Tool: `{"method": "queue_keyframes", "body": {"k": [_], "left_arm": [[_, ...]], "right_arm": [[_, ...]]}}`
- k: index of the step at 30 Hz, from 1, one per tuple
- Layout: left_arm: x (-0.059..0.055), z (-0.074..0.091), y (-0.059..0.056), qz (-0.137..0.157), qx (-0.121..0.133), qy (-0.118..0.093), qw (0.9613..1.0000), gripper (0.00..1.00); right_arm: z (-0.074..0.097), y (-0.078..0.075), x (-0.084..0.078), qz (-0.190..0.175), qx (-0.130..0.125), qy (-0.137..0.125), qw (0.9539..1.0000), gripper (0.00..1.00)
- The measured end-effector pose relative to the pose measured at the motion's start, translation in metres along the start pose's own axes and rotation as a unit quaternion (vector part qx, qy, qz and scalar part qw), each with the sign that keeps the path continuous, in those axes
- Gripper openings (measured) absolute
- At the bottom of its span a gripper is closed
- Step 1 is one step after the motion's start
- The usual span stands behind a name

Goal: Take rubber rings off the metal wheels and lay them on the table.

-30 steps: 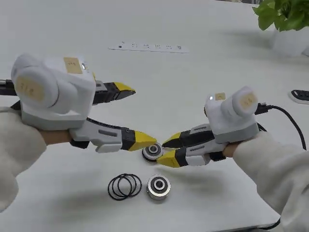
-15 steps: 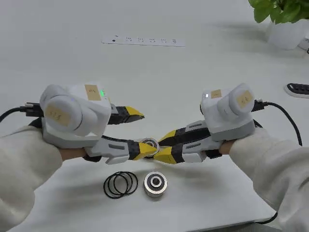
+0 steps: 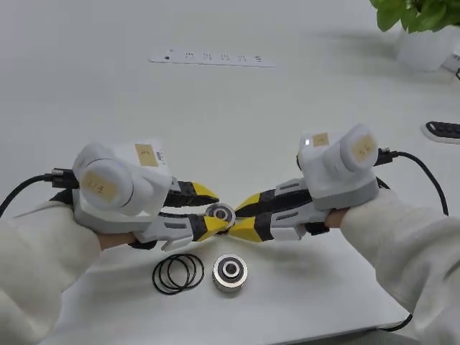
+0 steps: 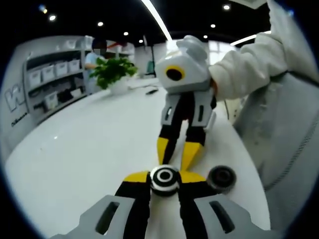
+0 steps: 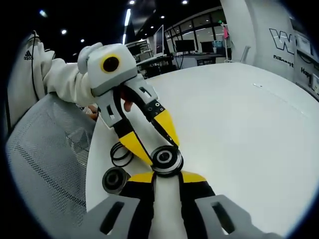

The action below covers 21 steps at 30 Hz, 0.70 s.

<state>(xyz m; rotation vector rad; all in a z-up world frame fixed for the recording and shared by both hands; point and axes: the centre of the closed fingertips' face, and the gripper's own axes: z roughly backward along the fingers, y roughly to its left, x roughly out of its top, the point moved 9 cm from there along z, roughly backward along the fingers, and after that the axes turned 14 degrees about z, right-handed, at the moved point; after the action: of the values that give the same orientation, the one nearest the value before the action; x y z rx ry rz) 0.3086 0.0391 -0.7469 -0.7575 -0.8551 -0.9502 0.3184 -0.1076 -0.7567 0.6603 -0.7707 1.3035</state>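
centre of head view: metal wheel (image 3: 221, 213) held above table (image 3: 302, 129), between yellow tips of both grippers; right gripper (image 3: 244, 215) pinching wheel from right, as before; left gripper (image 3: 208, 210) jaws were spread wide a second ago, upper jaw well clear of wheel; now drawn in, pressing on wheel from left; lower centre: second metal wheel (image 3: 230, 272) flat on table; loose rubber rings (image 3: 177, 273) overlapping just left of it; both unmoved
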Motion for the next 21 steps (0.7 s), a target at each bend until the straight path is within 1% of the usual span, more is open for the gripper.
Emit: {"method": "queue_keyframes", "body": {"k": [5,9,12,13,14,15,17,19,21], "left_arm": [[-0.0008,-0.0008,-0.0014,0.008,-0.006,0.0,1.0,0.18],[-0.0008,-0.001,-0.0013,0.01,-0.004,-0.002,0.9999,0.17],[-0.0012,-0.0012,0.0003,0.011,0.001,-0.002,0.9999,0.15],[-0.002,-0.0013,0.0005,0.012,0.0,0.001,0.9999,0.15],[-0.0028,-0.001,0.0009,0.015,0.0,0.002,0.9999,0.15],[-0.0031,-0.0008,0.001,0.017,0.0,0.0,0.9998,0.15],[-0.003,-0.0013,0.0013,0.016,0.001,0.0,0.9999,0.15],[-0.0029,-0.0014,0.0013,0.014,0.001,0.001,0.9999,0.15],[-0.0026,-0.0016,0.0011,0.013,0.002,0.001,0.9999,0.15]], "right_arm": [[0.0006,0.0,0.0003,-0.001,-0.001,0.001,1.0,0.13],[0.001,0.0004,0.0005,-0.004,-0.002,0.0,1.0,0.12],[0.0012,0.0,0.0004,-0.004,-0.005,0.0,1.0,0.15],[0.0011,0.0001,0.0007,-0.005,-0.006,-0.002,1.0,0.17],[0.0004,0.0007,0.0024,-0.004,-0.004,-0.011,0.9999,0.18],[0.0002,0.0011,0.0031,-0.001,-0.005,-0.011,0.9999,0.19],[-0.0023,0.0003,0.0033,0.016,-0.012,-0.006,0.9998,0.22],[-0.004,0.0003,0.004,0.02,-0.014,-0.012,0.9996,0.26],[-0.0047,0.001,0.0042,0.029,-0.009,-0.013,0.9994,0.25]]}}
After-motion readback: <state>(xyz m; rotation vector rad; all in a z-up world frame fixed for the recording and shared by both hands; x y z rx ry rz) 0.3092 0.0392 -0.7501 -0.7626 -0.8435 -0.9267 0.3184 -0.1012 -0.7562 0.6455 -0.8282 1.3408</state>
